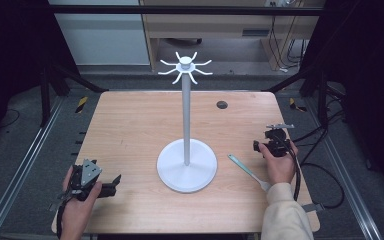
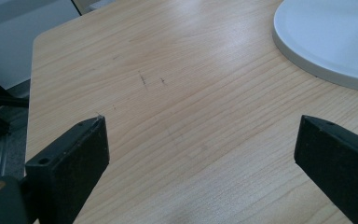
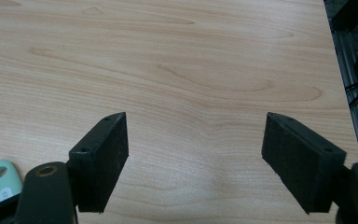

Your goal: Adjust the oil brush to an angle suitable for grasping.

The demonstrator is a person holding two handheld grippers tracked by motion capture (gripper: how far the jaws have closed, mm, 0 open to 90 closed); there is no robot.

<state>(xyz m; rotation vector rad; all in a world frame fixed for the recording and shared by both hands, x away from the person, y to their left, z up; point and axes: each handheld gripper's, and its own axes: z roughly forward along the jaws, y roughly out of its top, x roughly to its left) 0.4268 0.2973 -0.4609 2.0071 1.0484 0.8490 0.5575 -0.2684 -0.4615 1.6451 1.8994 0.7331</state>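
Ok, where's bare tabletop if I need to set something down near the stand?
Widest free patch: the left half of the table, between the left gripper and the stand. The far right corner past the dark round hole is bare too. Tightest: between the stand's base and the right gripper, where the green utensil lies.

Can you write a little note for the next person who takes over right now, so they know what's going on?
Left gripper: jaws open, holding nothing, low over the table left of the white stand.
Right gripper: jaws open, holding nothing.
The pale green utensil lies flat on the table between the stand's base and the right hand.
Done: nothing hangs on the hooks.
Left: probably pick up the utensil and hang it.
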